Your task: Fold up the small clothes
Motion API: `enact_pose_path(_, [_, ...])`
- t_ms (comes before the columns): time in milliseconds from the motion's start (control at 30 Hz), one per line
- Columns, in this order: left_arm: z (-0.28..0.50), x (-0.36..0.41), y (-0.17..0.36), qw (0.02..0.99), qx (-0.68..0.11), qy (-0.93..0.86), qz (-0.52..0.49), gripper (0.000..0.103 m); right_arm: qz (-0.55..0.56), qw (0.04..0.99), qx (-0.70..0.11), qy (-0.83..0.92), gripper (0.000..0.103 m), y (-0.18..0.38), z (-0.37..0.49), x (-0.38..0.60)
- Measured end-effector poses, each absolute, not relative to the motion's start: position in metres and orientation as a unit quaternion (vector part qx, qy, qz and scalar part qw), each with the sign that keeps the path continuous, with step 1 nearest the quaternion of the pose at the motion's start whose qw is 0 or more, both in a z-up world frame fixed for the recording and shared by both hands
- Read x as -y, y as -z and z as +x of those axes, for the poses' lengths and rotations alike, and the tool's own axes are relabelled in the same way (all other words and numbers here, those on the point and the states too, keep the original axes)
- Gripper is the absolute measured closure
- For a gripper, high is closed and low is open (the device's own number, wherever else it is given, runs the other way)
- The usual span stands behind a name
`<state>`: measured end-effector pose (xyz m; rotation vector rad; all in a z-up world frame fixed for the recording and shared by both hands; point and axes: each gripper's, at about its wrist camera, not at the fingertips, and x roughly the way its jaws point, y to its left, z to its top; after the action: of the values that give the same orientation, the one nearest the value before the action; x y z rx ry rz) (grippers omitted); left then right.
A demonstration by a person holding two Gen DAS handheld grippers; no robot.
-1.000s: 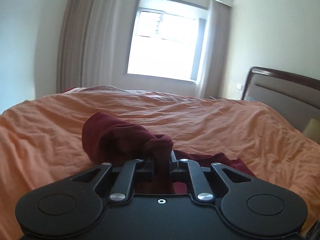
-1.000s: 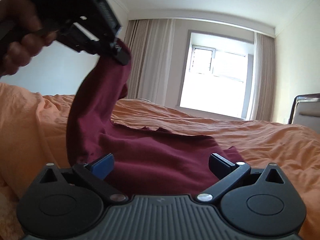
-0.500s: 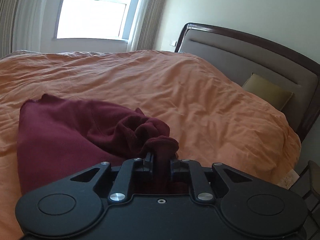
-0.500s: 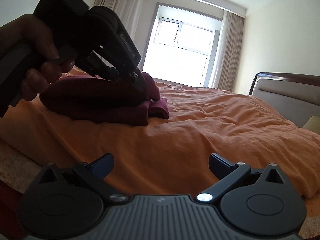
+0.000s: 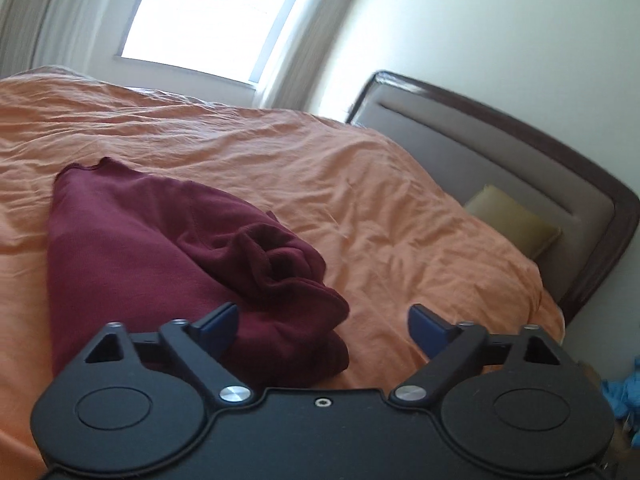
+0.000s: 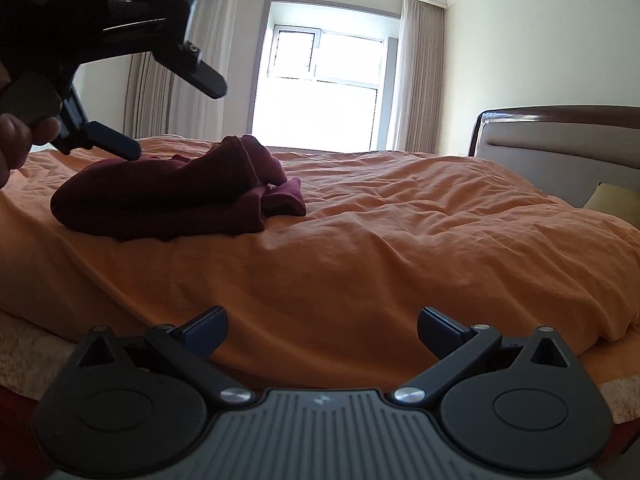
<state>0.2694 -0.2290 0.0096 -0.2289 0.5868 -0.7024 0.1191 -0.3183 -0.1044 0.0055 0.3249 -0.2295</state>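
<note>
**Maroon garment down on the bed, both tools empty**

The maroon garment [image 5: 132, 248] lies on the orange bedspread [image 5: 360, 184], near the edge closest to me, in a rough fold — a smooth flat panel on one side, a bunched, rolled lump of cloth on the other where a sleeve or hem has gathered. From my right wrist view it sits as a low stacked mound, at least two layers, with a small flap poking out toward the headboard [image 6: 560, 136].

My left gripper [image 5: 324, 328] hangs just above and beside the lump, jaws spread wide, nothing between them; one blue pad [image 5: 218, 322] overlaps the cloth in view, but I cannot tell whether it touches. My right gripper [image 6: 322, 326] is well apart from the garment, low by the bed's edge, jaws also spread and empty.

Handling, as I judge it:
- Soft knit, light, limp. It will drape and sag from any single pinch, so one corner lifted drags the rest.
- Not slippery; the fabric looks matte and should hold in the pads.
- No fragility to fear, though the bedspread is loose and creased — a deep pinch could catch it too.

Where to take hold: the bunched lump needs flattening first. I would pinch its outer edge, thin and shallow, and draw it out flat. For the next fold, two corners of the same edge, one per gripper.
</note>
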Motion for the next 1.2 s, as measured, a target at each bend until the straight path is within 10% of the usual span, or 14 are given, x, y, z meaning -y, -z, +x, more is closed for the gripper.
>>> enact_pose_path(1200, [0.286,0.122,0.023,0.920,-0.340,0.075,-0.178,0.001,0.246,0.942,-0.226,0.031,0.000,0.003,0.309,0.330])
